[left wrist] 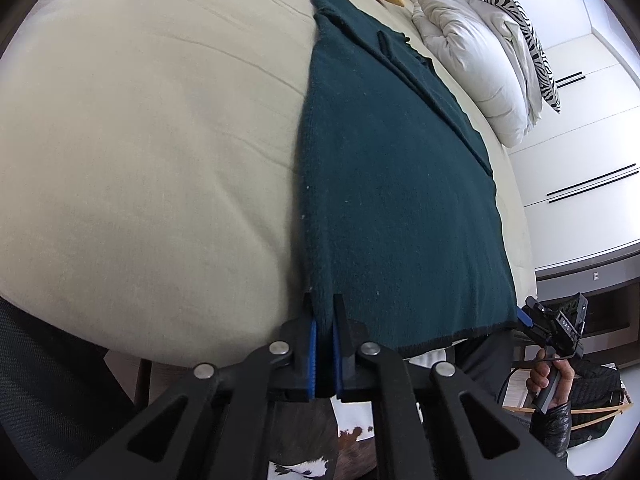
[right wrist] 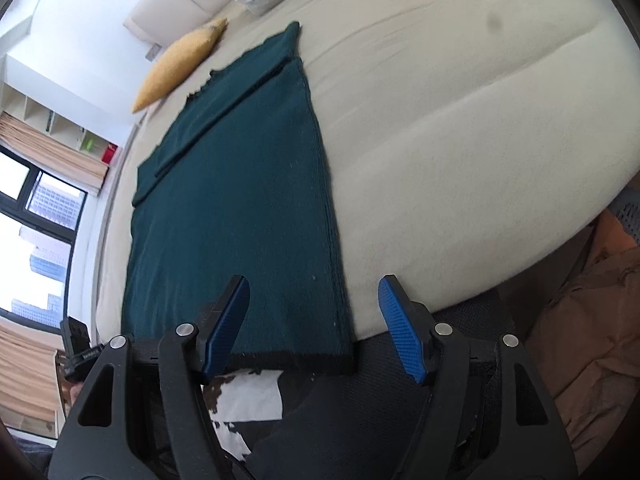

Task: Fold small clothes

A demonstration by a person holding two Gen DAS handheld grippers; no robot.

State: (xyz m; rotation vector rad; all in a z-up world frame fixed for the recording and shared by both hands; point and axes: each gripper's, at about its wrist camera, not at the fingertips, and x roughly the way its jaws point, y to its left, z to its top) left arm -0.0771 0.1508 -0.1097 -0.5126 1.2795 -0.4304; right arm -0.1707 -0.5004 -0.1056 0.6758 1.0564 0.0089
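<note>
Over on the left, the left gripper (left wrist: pixel 325 316) is clamped tight on the near left corner of the dark green knit garment (left wrist: pixel 400 200), blue pads pinching the hem right at the mattress edge. That garment lies flat and long on the cream bed (left wrist: pixel 140 140), its sleeve already folded in across the top, its black-trimmed hem just overhanging the near edge. Further right, the right gripper (right wrist: pixel 314 320) sits with its jaws standing wide, one blue pad above the cloth, the other out over bare sheet, straddling the near right corner but pressing on nothing. A yellow cushion (right wrist: pixel 176 64) and a white pillow (left wrist: pixel 472 60) lie up beyond the collar end. The worry, as I judge it: only one corner is secured, so a lift now would drag the knit askew and undo that tucked sleeve. If the right jaws close too shallow, they could catch only the top layer, or bite the sheet along with it.
</note>
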